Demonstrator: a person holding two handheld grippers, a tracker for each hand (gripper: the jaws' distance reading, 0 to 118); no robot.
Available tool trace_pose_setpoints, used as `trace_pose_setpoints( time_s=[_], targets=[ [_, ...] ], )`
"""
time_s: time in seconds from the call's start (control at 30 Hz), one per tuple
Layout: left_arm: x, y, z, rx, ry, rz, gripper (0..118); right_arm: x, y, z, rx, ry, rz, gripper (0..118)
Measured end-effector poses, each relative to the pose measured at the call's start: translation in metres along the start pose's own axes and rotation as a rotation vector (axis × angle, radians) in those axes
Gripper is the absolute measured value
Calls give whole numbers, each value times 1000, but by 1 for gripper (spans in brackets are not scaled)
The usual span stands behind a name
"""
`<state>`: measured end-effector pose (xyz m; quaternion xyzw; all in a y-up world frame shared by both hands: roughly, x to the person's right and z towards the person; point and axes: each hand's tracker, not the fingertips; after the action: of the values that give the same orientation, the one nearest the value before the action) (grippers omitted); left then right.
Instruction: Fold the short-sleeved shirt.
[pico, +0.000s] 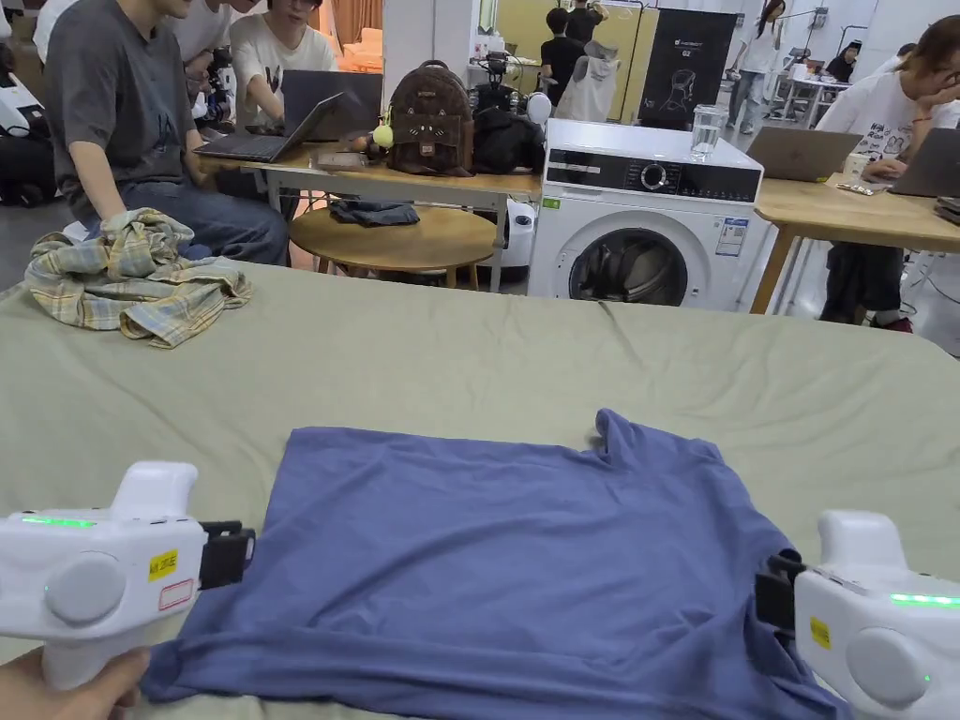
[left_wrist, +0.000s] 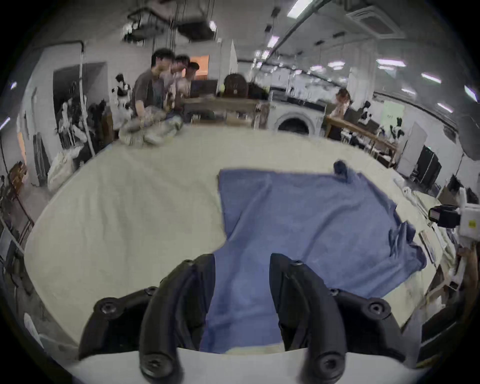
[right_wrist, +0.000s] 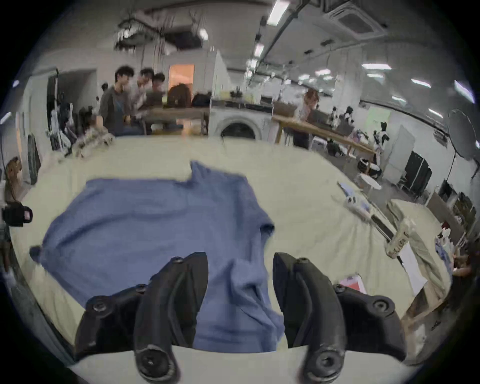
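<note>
A blue short-sleeved shirt (pico: 506, 562) lies flat on the pale green sheet (pico: 469, 366), with one sleeve bunched at its far right corner and another fold by its near right edge. My left gripper (pico: 230, 555) hovers at the shirt's near left edge, its jaws apart. In the left gripper view that gripper (left_wrist: 242, 262) is open, with blue cloth (left_wrist: 311, 220) lying under the gap. My right gripper (pico: 773, 595) sits at the shirt's near right edge. In the right gripper view it (right_wrist: 240, 259) is also open over rumpled blue cloth (right_wrist: 155, 220).
A crumpled plaid shirt (pico: 131, 281) lies at the sheet's far left corner. Beyond the far edge stand a washing machine (pico: 647, 216), a round low table (pico: 403, 239) and wooden desks where several people sit.
</note>
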<state>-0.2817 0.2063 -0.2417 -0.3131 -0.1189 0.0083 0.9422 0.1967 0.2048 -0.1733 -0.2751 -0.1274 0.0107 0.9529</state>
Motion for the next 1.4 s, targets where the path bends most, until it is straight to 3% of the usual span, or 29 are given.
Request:
trace_pose_setpoints(
  time_s=[0.07,0.13,0.17,0.2,0.23,0.27,0.33,0.5,0.7,0.83,0.87,0.97,1.07,1.2,1.27,1.4],
  targets=[
    [14,4,5,85,0,-16,41,-11,2,5,90,13,-53,48],
    [21,5,2,177,18,-38,40,-24,1,12,164,15,-72,21],
    [25,5,1,215,40,-54,33,-30,1,14,195,21,-76,5],
    [32,5,3,259,73,-72,19,-36,0,14,222,18,-72,1],
    [38,4,4,302,93,-88,2,-42,-1,16,247,11,-70,0],
    [47,2,8,320,102,-105,0,-46,-2,18,269,12,-75,0],
    [57,0,9,348,157,-120,0,-55,-1,20,276,20,-74,0],
    [49,2,-2,291,107,-87,0,-68,1,17,261,45,-79,0],
    [24,-5,-9,-15,99,-76,0,-72,-8,7,200,64,-63,0],
    [-8,-16,-22,-212,64,22,0,-74,-14,-3,149,68,-54,0],
    [-14,-18,-25,-240,57,58,2,-75,-16,-4,138,70,-53,0],
    [-24,-27,-27,-332,49,102,45,-76,-20,-9,112,74,-47,0],
    [-29,-35,-27,-369,112,122,59,-76,-24,-11,92,69,-37,0],
    [-39,-52,-34,-448,145,199,64,-73,-29,-13,66,68,-33,0],
    [-40,-65,-45,-519,182,175,64,-71,-33,-13,55,61,-26,0],
    [-26,-69,-42,-456,200,130,62,-64,-37,-10,30,57,-17,0]
  ],
)
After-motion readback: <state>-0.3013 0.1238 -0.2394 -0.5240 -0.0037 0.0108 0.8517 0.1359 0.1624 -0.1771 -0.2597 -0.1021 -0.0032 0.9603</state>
